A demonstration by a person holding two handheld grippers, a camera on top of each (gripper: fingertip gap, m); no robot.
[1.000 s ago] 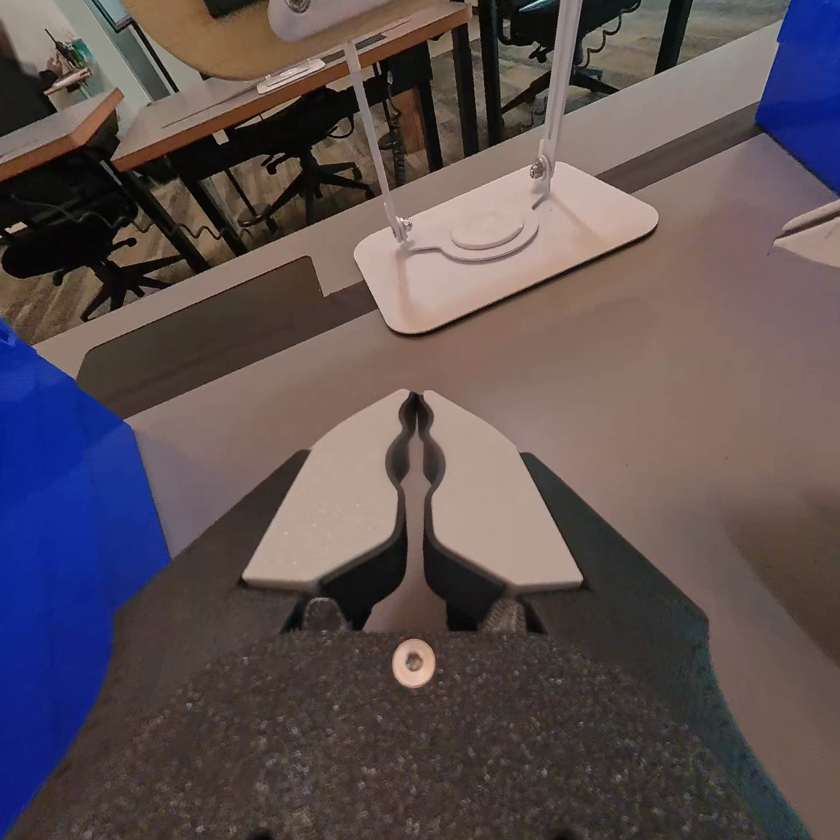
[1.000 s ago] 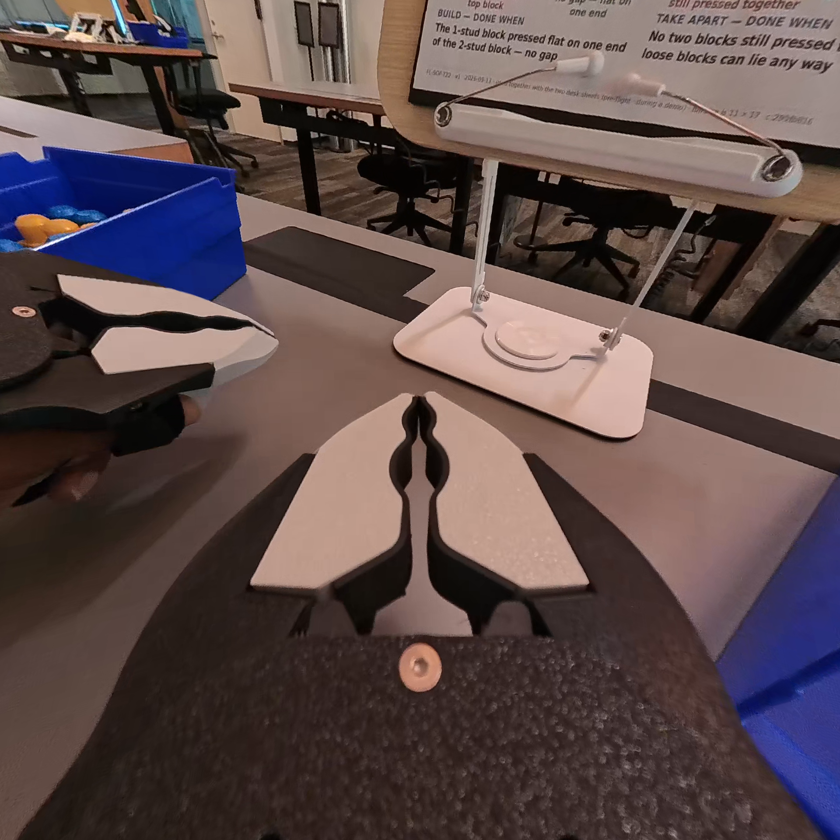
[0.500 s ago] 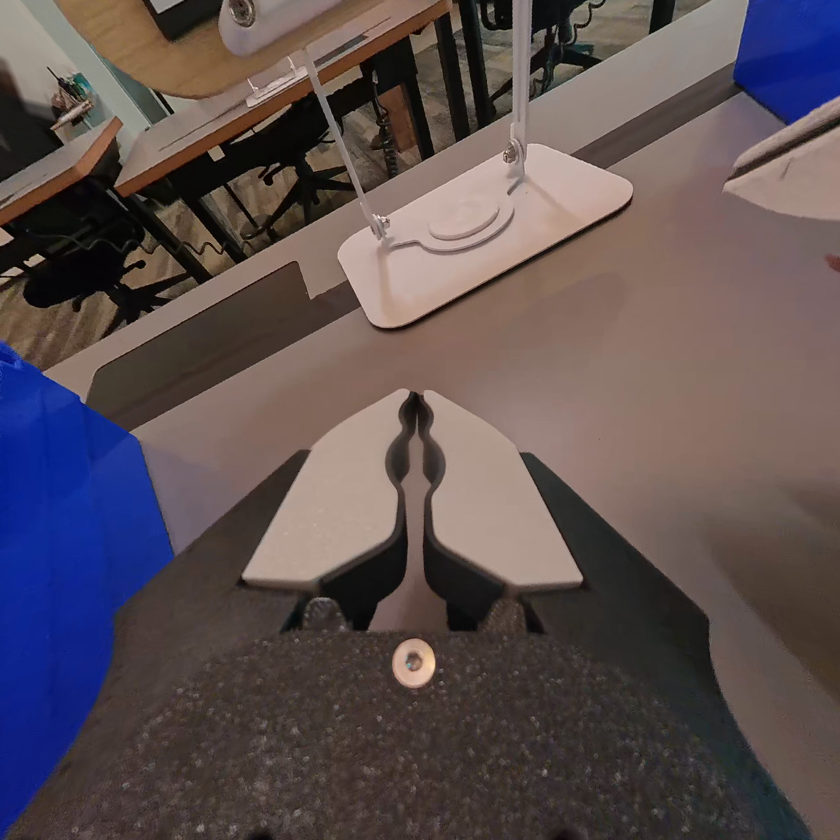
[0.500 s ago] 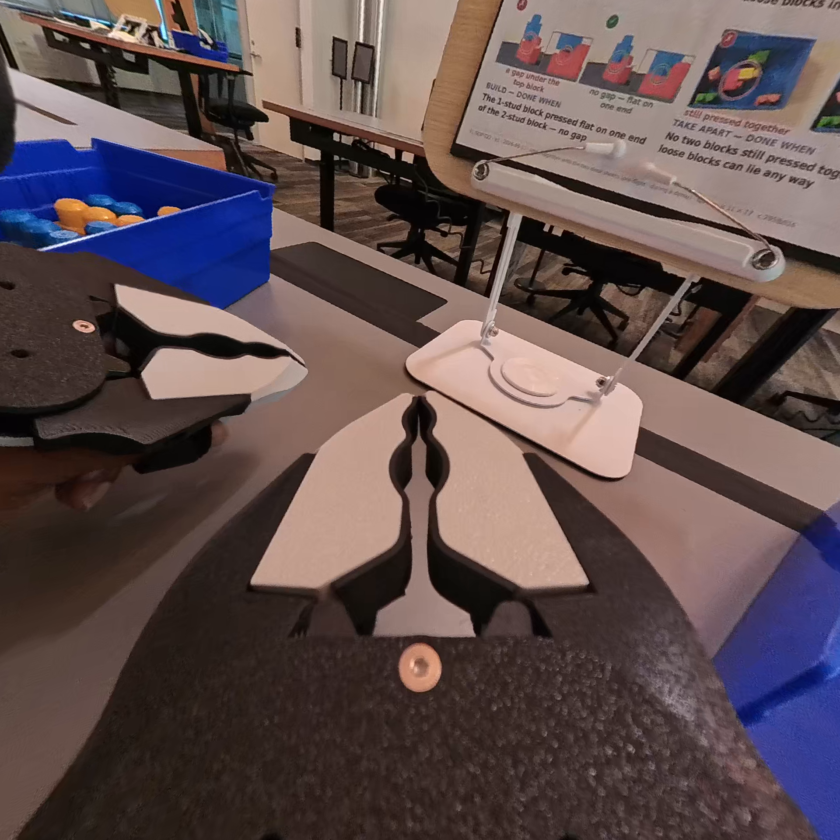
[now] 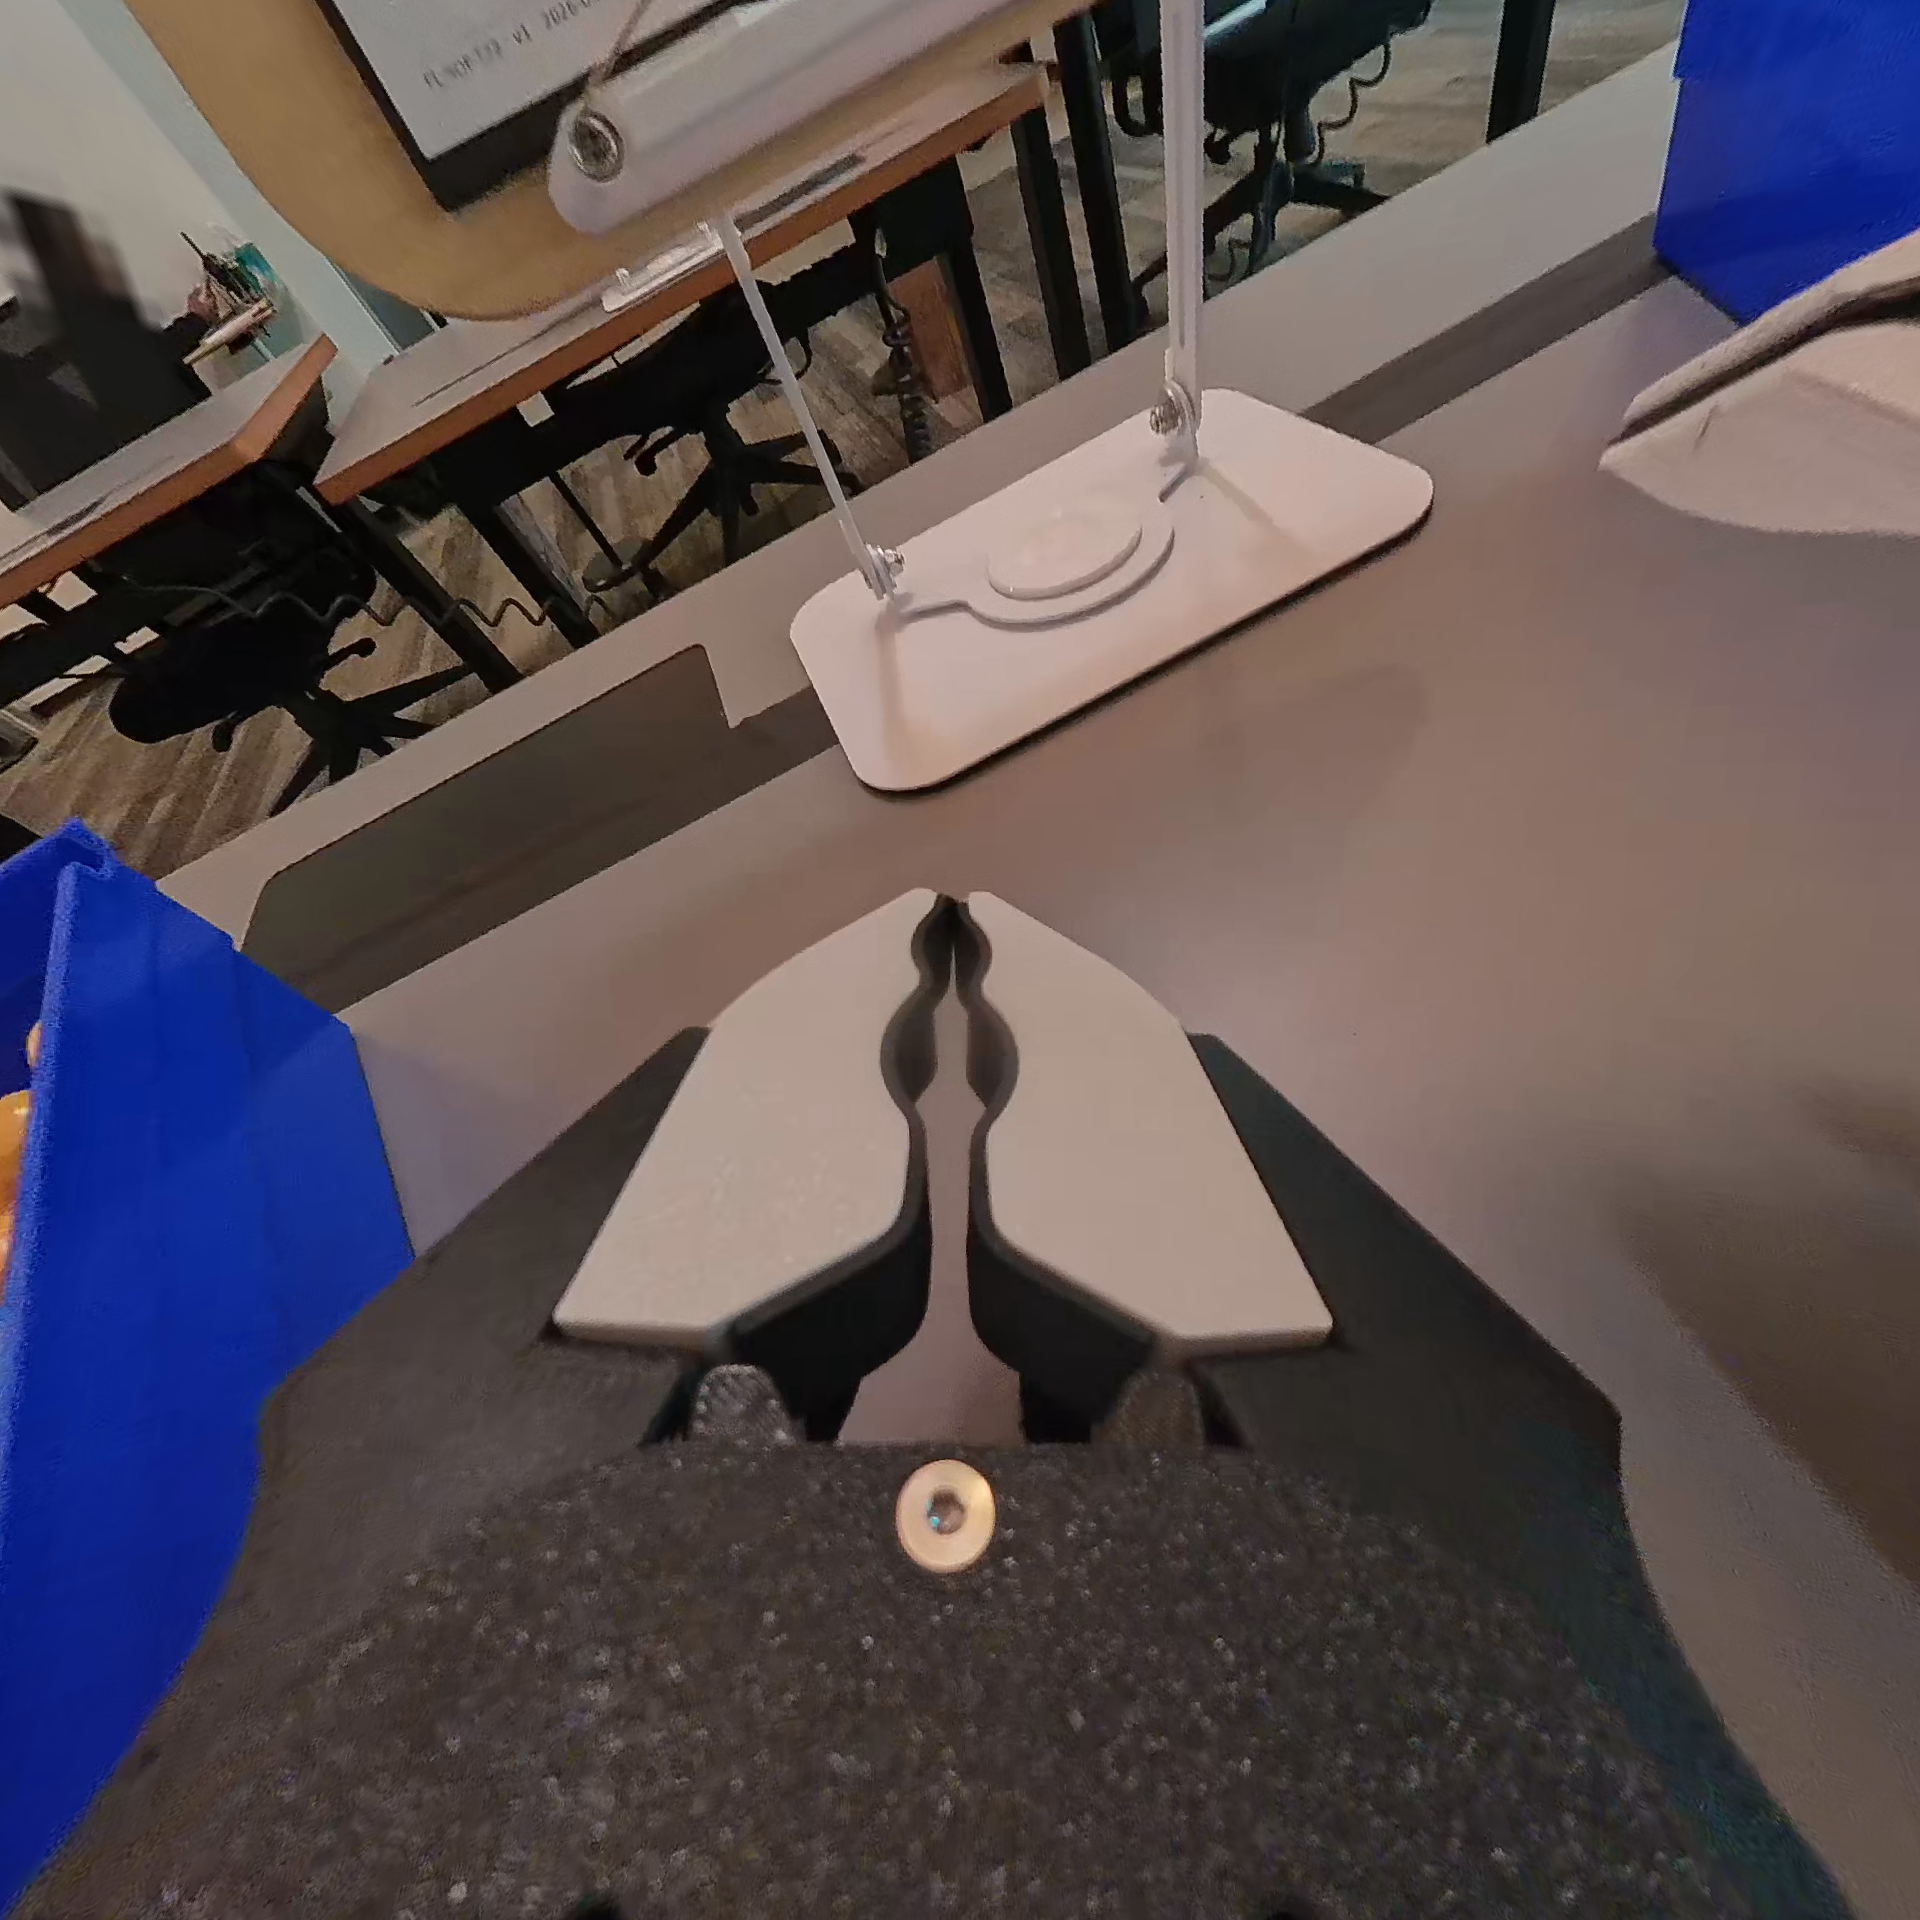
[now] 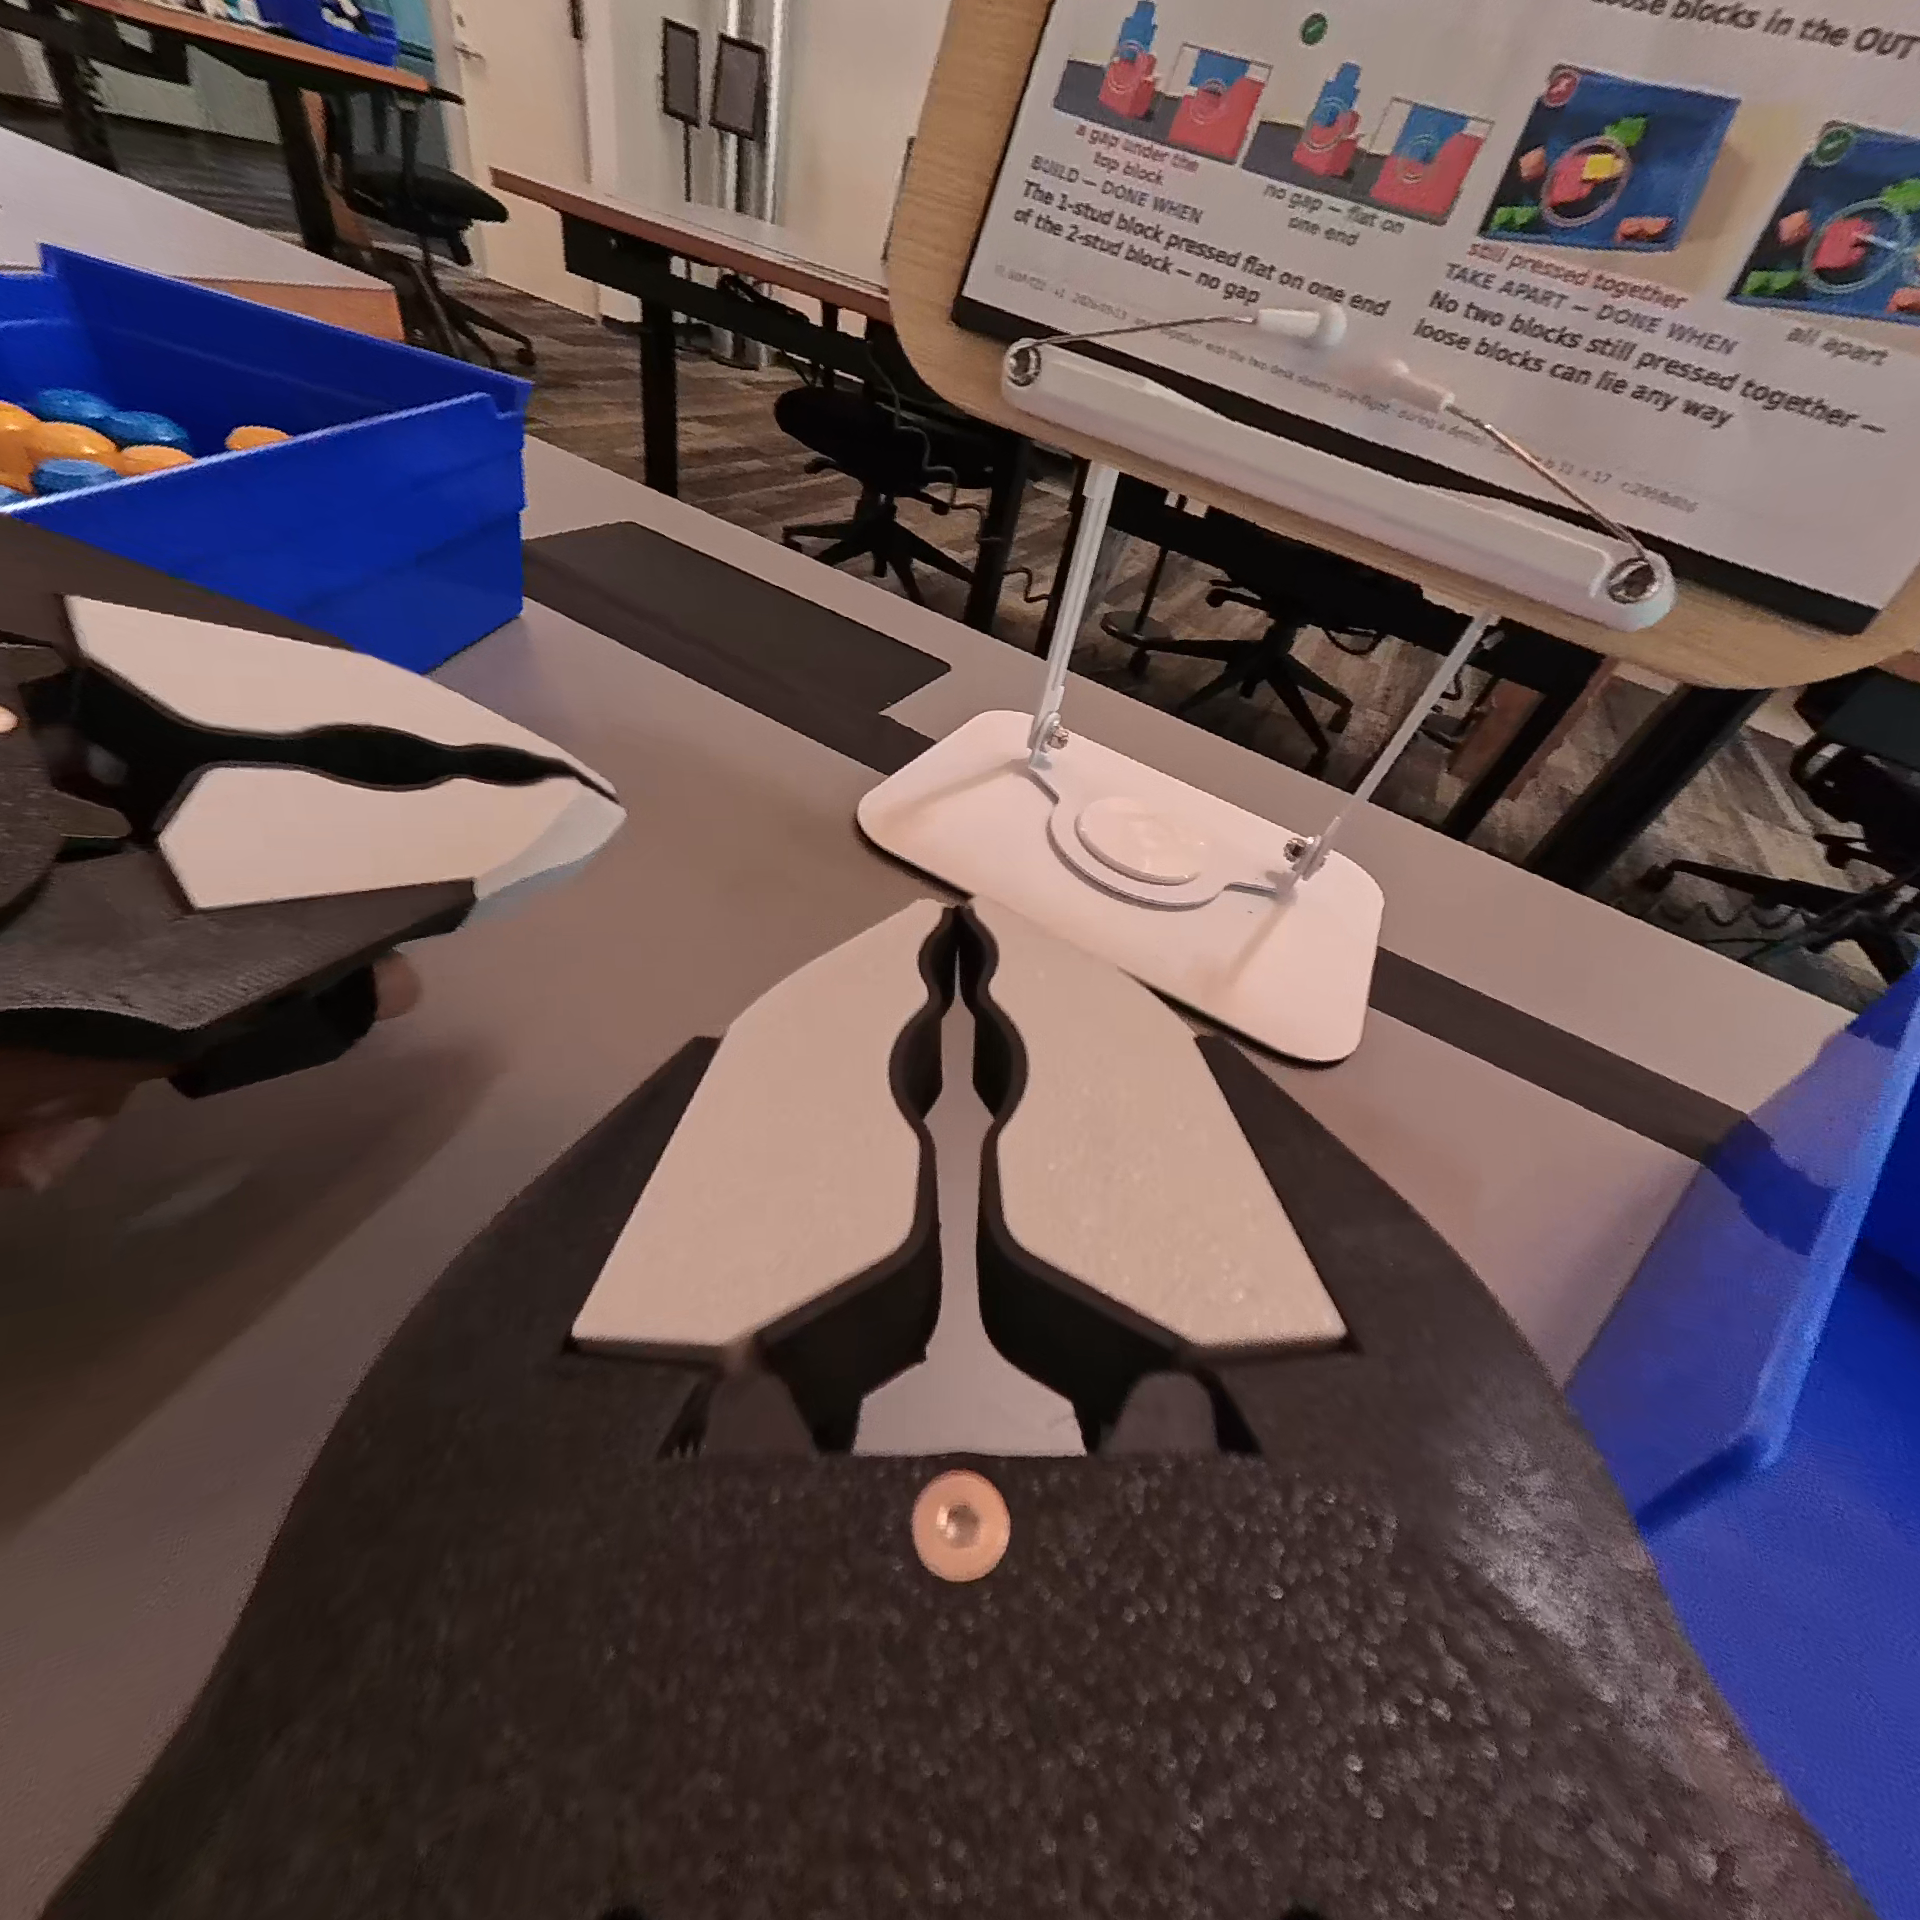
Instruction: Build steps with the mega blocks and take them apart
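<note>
My left gripper [image 5: 951, 909] is shut and empty, held above the grey table [image 5: 1455, 935]. My right gripper [image 6: 956, 920] is also shut and empty above the same table. The left gripper also shows in the right wrist view [image 6: 592, 784], shut, held by a hand at the left. The tip of the right gripper shows at the right edge of the left wrist view [image 5: 1766, 436]. Blue and orange mega blocks [image 6: 94, 442] lie in a blue bin [image 6: 312, 520] at the far left. The bin's wall is close on the left in the left wrist view [image 5: 156, 1247].
A white stand [image 6: 1132, 883] with an instruction board [image 6: 1455, 260] sits at the back middle of the table; its base shows in the left wrist view [image 5: 1112, 592]. A second blue bin [image 6: 1787, 1299] stands at the right, also seen far right [image 5: 1797, 145]. Desks and office chairs lie beyond. Left tips to right tips: about 11 centimetres.
Both grippers have risen and tilted up, so more of the board and the block bin shows. They have come closer together. Both stay shut.
</note>
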